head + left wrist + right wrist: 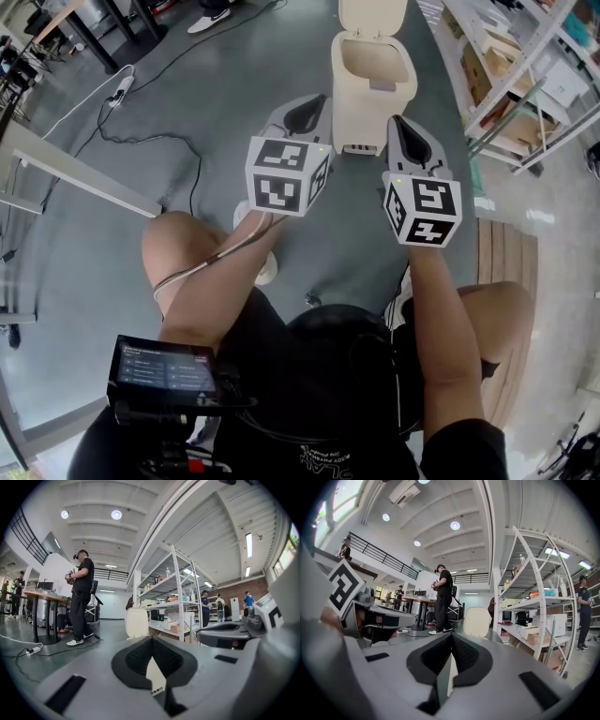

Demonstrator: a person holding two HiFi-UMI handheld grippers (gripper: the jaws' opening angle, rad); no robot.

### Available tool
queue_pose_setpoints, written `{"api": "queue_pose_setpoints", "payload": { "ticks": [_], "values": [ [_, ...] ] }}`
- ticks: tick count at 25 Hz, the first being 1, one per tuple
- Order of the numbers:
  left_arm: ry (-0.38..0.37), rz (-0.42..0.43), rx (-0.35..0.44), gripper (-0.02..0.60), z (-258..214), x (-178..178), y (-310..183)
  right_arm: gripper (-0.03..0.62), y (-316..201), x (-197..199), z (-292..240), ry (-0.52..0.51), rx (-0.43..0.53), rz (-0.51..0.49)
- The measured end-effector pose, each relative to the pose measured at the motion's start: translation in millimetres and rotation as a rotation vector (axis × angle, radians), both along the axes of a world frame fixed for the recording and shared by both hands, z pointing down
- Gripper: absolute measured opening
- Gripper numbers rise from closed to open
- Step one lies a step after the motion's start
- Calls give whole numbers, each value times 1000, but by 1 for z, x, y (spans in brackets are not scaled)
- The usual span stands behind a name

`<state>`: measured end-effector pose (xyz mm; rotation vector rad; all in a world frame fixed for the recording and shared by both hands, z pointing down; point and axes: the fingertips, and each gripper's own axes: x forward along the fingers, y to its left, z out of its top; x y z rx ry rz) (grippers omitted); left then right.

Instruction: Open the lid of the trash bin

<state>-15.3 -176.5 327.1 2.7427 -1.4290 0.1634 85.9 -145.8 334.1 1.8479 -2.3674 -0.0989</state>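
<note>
The cream trash bin [373, 84] stands on the grey floor ahead of me, its lid [372, 17] tipped up and back so the inside shows. My left gripper [305, 113] and right gripper [405, 131] hover side by side over my knees, short of the bin and not touching it. Both point at the bin. In the left gripper view the upright lid [137, 623] rises just beyond the left gripper [151, 639], whose jaw tips meet on nothing. The right gripper view shows the lid [477, 621] beyond the right gripper [451, 637], also shut and empty.
Metal shelving [525, 66] with boxes runs along the right of the bin. A cable and power strip [120, 89] lie on the floor at left, near table legs [66, 169]. A wooden platform [506, 253] is by my right knee. A person [80, 597] stands farther off.
</note>
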Motion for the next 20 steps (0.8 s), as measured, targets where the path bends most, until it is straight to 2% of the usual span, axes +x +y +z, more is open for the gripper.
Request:
{"api": "queue_pose_setpoints", "payload": {
  "ticks": [8,20],
  "values": [
    [-16,7,26,-2,-3,2,4,6,0,5,0,14,10,24],
    [1,0,39,-2,-10,1,5,6,2,5,-3,26,24,38]
  ]
}}
